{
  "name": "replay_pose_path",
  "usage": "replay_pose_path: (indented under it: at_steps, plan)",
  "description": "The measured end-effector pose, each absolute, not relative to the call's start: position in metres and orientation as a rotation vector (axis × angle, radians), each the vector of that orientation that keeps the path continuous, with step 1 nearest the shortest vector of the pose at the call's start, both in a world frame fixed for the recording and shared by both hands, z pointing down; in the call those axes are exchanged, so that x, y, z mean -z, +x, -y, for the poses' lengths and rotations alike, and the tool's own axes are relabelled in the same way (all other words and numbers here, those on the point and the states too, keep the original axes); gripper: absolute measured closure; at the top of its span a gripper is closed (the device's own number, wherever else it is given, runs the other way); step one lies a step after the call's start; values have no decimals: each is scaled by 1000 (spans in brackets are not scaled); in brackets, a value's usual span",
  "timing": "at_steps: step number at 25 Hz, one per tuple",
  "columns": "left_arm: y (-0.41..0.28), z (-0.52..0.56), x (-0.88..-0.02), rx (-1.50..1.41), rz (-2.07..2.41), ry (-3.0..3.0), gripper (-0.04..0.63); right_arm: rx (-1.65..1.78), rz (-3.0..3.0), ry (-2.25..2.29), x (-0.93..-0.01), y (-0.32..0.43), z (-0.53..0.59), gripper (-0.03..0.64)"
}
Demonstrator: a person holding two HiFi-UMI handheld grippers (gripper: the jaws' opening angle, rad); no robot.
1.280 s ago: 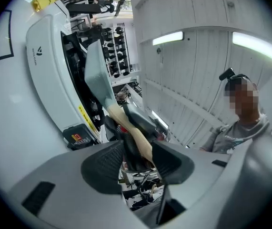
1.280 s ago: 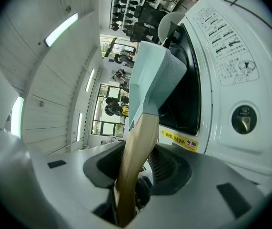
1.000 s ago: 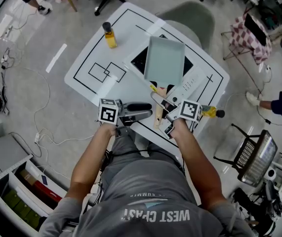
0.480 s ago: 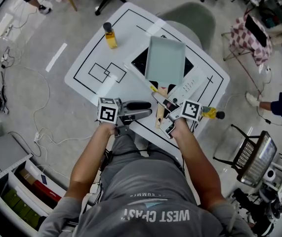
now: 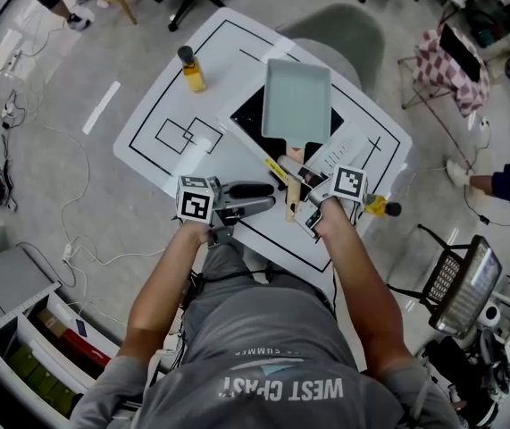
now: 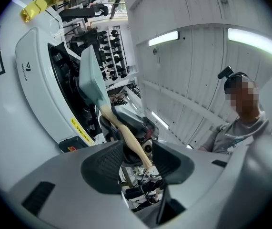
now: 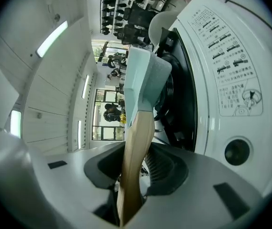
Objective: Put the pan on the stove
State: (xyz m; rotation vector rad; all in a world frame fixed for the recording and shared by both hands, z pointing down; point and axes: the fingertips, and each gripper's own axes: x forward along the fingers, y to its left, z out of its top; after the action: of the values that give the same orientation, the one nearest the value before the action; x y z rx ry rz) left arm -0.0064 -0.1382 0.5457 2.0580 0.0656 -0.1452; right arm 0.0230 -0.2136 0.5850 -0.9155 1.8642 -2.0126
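Note:
A pale green square pan (image 5: pixel 296 101) lies over the black cooktop of the white stove (image 5: pixel 339 150), its wooden handle (image 5: pixel 292 199) pointing toward me. My right gripper (image 5: pixel 295 170) reaches along that handle. In the right gripper view the handle (image 7: pixel 136 151) runs between the closing jaws of the right gripper (image 7: pixel 136 168), and the pan (image 7: pixel 143 75) and stove (image 7: pixel 221 80) lie ahead. My left gripper (image 5: pixel 253 197) hovers open and empty at the table's near edge, left of the handle. The left gripper (image 6: pixel 138 156) looks sideways at the pan (image 6: pixel 90 78) and stove (image 6: pixel 35 94).
An amber oil bottle (image 5: pixel 188 68) stands at the table's far left. A yellow bottle (image 5: pixel 377 206) lies at the table's right edge beside my right hand. Black outlines mark the white tabletop (image 5: pixel 174 132). Chairs and cables surround the table.
My right gripper has slid forward along the wooden handle toward the pan. The left gripper has stayed where it was.

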Motion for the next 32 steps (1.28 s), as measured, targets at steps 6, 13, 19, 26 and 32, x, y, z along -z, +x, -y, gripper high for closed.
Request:
replay_pose_path:
  at_steps: [6,13,19,26,32]
  plan:
    - [-7,137,-539,151,-56,2075,410,1992,-1827,-907,-585,30,224,491]
    - [-12,135,-530,165,-26,2086,410,1941,-1872,-932,-579,31,222,448]
    - [-15,133,-529,178,1,2086,410,1930,-1878,-953,-576,33,222,430]
    - [-13,127,-529,180,-4,2084,410,1897,-1876,-1033,-576,39,219,422]
    - [-12,121,-532,174,-13,2078,410,1904,-1842,-1052,-582,43,211,422]
